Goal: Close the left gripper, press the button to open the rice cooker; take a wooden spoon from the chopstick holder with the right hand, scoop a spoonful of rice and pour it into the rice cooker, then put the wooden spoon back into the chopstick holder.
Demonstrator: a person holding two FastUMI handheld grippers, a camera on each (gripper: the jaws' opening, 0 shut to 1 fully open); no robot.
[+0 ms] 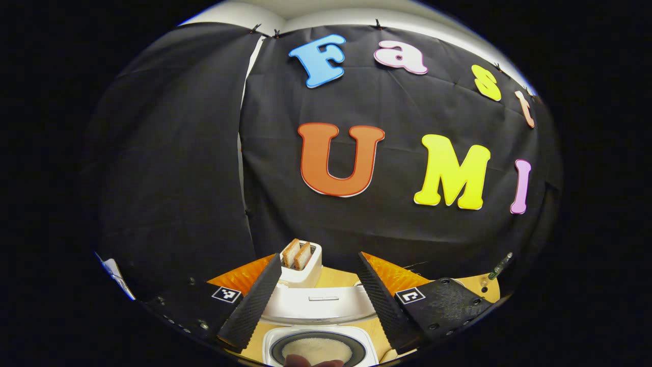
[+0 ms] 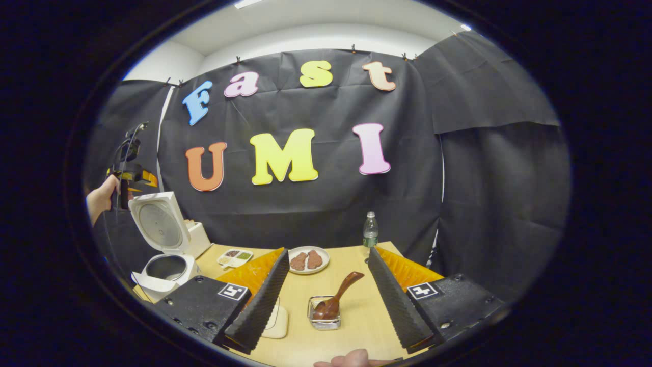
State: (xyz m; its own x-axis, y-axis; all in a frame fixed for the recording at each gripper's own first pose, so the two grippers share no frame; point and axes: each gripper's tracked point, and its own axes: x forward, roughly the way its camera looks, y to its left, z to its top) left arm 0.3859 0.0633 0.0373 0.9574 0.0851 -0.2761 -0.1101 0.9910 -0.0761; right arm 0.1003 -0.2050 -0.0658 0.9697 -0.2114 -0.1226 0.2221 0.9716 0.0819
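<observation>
White rice cooker (image 2: 165, 244) sat at the table's (image 2: 351, 316) left edge in the right gripper view, lid (image 2: 157, 223) swung up & standing about upright, dark inner pot (image 2: 166, 266) exposed. Left gripper view looked down on the same cooker (image 1: 318, 326) from above: lid (image 1: 318, 303) laid back, pot (image 1: 317, 349) w/ pale rice in the bottom, a fingertip (image 1: 311, 362) at the frame's lower edge. Left gripper (image 1: 318, 298) hung over the cooker, fingers spread wide apart, nothing btwn them. Behind the cooker a white toaster (image 1: 301, 265) w/ two slices of toast (image 1: 297, 253) poking out.

Right gripper (image 2: 326, 293) was also wide apart & empty, low over the table. Btwn its fingers, further off, the wire chopstick holder (image 2: 325, 313) stood on the wood top w/ the brown wooden spoon (image 2: 338, 298) in it, bowl down, handle tilted up to the right. Beyond it a plate (image 2: 308, 260) w/ two brown pieces, a small divided tray (image 2: 234, 257) near the cooker, a clear water bottle (image 2: 370, 232) at the back edge. A pale flat item (image 2: 279, 321) lay just beside the left finger, partly hidden, couldn't tell what. At far left a hand (image 2: 102, 199) held the other gripper (image 2: 130, 173) up above the cooker lid
</observation>
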